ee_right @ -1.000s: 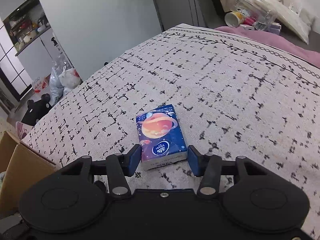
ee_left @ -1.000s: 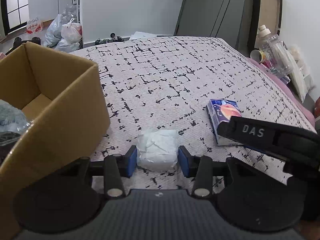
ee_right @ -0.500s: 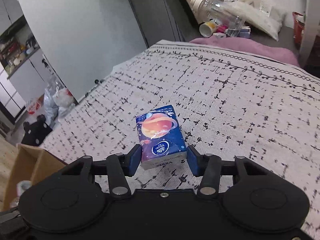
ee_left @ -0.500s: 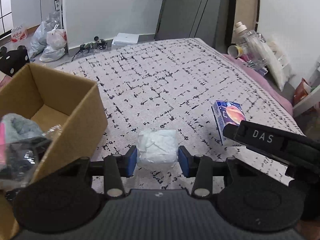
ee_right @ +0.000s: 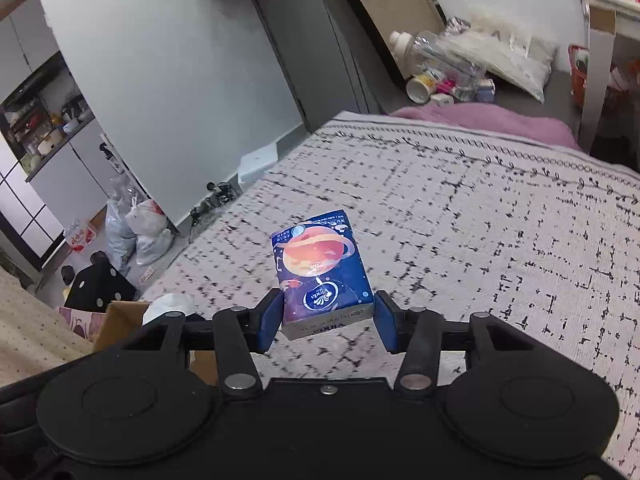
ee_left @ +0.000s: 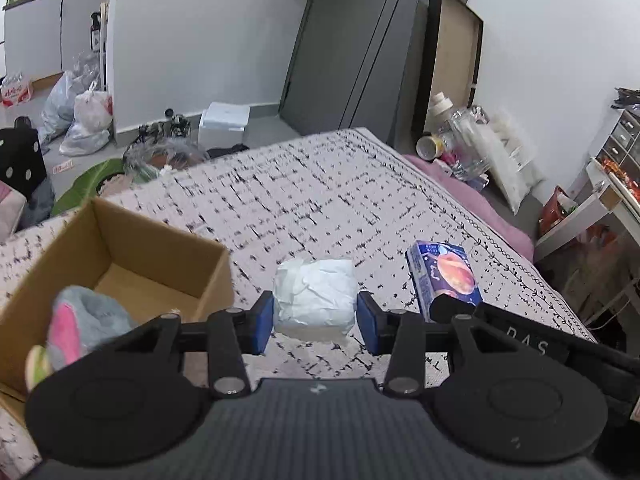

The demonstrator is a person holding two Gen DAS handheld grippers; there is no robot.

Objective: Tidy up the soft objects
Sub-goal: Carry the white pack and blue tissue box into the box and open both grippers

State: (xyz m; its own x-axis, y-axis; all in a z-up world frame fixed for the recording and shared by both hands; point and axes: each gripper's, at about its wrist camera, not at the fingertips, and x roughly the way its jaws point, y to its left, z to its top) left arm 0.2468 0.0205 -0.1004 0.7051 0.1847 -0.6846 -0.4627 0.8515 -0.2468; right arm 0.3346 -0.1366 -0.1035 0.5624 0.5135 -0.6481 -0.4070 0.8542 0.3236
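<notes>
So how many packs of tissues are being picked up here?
2. A white tissue pack sits between the left gripper fingers; a blue planet-print pack is in the right gripper. The cardboard box may hide others.

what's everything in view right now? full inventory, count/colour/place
white tissue bundle: 1, white, between the left tongs' pads
tissue pack: 1, blue with orange planet print, between the right tongs' pads
cardboard box: 1, brown, open, on the bedspread at left
plush item: 1, grey and pink, inside the box
bedspread: 1, white with black dashes, under everything
pink blanket: 1, at the far edge of the bed
plastic bottle: 1, clear, on the floor beyond the bed
plastic bags: several, white and clear, by the far wall
left tongs: 1, black, blue pads
right tongs: 1, black, blue pads
</notes>
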